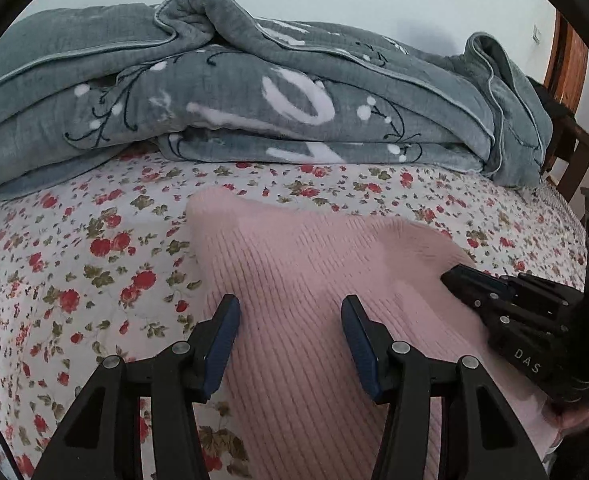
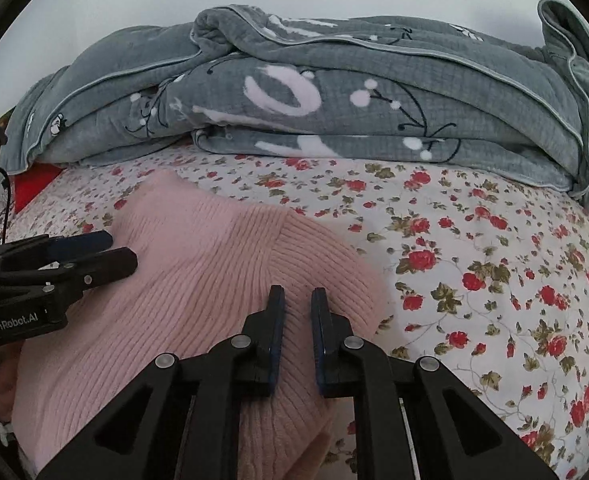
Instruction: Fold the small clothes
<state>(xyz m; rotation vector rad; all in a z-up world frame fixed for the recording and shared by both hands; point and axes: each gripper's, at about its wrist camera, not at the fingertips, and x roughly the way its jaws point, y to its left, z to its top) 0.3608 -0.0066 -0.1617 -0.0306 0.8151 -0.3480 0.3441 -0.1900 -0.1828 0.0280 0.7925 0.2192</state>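
A pink ribbed knit sweater (image 1: 294,264) lies on the flowered bedsheet (image 1: 74,240), partly folded, with its ribbed hem (image 2: 318,264) turned up on the right. My left gripper (image 1: 290,304) hovers over the sweater's left part, its jaws open and the pads clear of the knit. In the right wrist view it enters from the left edge (image 2: 122,250). My right gripper (image 2: 297,294) has its jaws almost together, pinching a fold of the sweater near the hem. In the left wrist view its tip (image 1: 452,276) rests on the pink cloth at the right.
A bulky grey blanket (image 1: 254,92) with white and black print is heaped along the far side of the bed against a pale wall. A wooden bed frame (image 1: 566,80) shows at the far right. Something red (image 2: 34,188) peeks out under the blanket's left end.
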